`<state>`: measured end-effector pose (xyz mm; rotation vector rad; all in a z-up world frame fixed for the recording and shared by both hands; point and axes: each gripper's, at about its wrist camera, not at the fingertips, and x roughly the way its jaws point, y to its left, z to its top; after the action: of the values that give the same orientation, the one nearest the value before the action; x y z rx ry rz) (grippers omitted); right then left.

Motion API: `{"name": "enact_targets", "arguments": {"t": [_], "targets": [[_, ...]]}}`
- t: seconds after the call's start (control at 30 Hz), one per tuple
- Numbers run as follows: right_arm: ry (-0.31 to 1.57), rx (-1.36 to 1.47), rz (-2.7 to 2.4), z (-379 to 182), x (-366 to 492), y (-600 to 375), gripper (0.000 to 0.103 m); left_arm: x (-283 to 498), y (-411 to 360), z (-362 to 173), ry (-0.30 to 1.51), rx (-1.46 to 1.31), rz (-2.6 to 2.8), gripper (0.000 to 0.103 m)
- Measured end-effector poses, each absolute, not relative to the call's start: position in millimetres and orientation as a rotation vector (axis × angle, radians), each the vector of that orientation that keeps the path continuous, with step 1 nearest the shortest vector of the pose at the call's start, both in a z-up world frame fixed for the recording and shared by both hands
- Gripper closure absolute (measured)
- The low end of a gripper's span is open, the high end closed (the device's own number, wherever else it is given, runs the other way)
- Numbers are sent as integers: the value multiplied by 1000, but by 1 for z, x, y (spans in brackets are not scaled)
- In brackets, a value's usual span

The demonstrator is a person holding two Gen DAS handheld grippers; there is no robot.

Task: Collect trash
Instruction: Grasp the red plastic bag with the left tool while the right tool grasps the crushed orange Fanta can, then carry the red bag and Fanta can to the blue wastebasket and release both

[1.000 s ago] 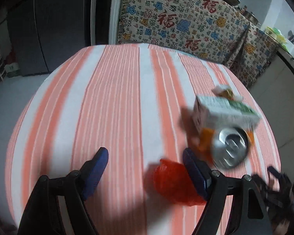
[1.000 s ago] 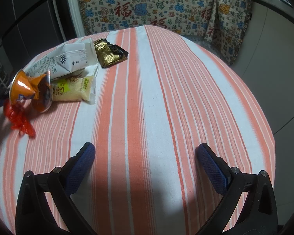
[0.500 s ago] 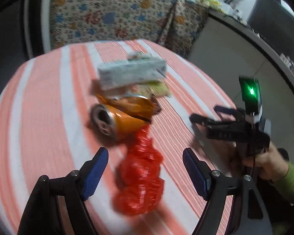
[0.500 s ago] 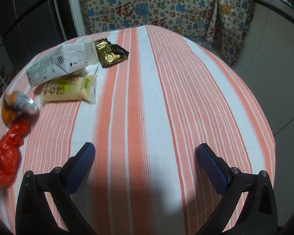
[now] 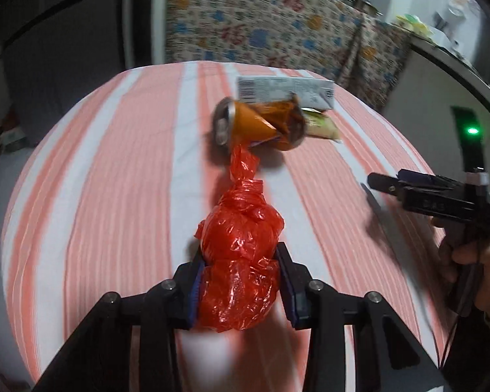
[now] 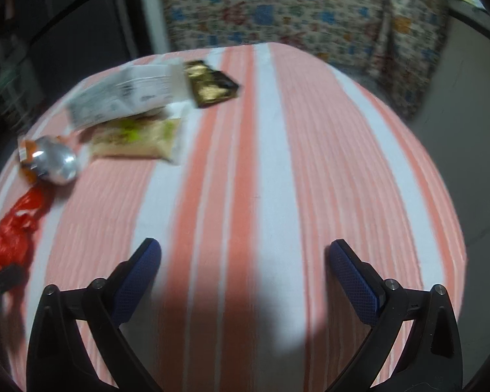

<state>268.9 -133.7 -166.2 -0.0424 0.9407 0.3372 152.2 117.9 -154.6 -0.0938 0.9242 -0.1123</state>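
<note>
The left gripper (image 5: 240, 281) has just been closing, and its blue pads now press both sides of a knotted red bag (image 5: 241, 261). The bag's twisted tail reaches forward to a crushed orange can (image 5: 258, 124) lying on the striped table (image 5: 114, 179). Behind the can lie a white carton (image 5: 287, 93) and a pale wrapper (image 5: 321, 127). The left gripper points steeply down at the table.

The right gripper (image 6: 243, 277) has also just been closing a little, yet its jaws stand wide apart over bare cloth, with nothing between them. A hand (image 5: 473, 271) holds it off to the right, apart from the trash. A gold wrapper (image 6: 210, 83) lies beside the carton.
</note>
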Motion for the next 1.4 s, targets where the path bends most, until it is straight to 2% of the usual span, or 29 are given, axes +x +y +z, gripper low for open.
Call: {"name": "enact_targets", "arguments": {"t": [0.03,0.07,0.3,0.63,0.67,0.73,0.77,1.0,1.4], "targets": [[909,-24,416,-160,263,-130,20,146,121,-155,914,-99,-88,64],[895,-8,473,-155,259,-125,21,143,124,-155,906,-102,-65,64],[893,-1,731,-130,266,-49,16,140,145,-159,862,-188,-1,64],[949,-104,613,-143,272,15,17,142,146,-155,865,-194,7,64],[962,-97,589,-146,274,15,20,142,146,-155,865,-195,6,64],[990,-77,585,-149,278,11,36,141,146,-156,865,-196,6,64],[999,-73,588,-149,278,8,48,141,146,-156,865,-192,8,64],[980,-51,641,-132,254,-28,54,141,135,-153,866,-135,31,64],[954,56,633,-107,224,-114,54,132,53,-131,857,-91,-93,64]]}}
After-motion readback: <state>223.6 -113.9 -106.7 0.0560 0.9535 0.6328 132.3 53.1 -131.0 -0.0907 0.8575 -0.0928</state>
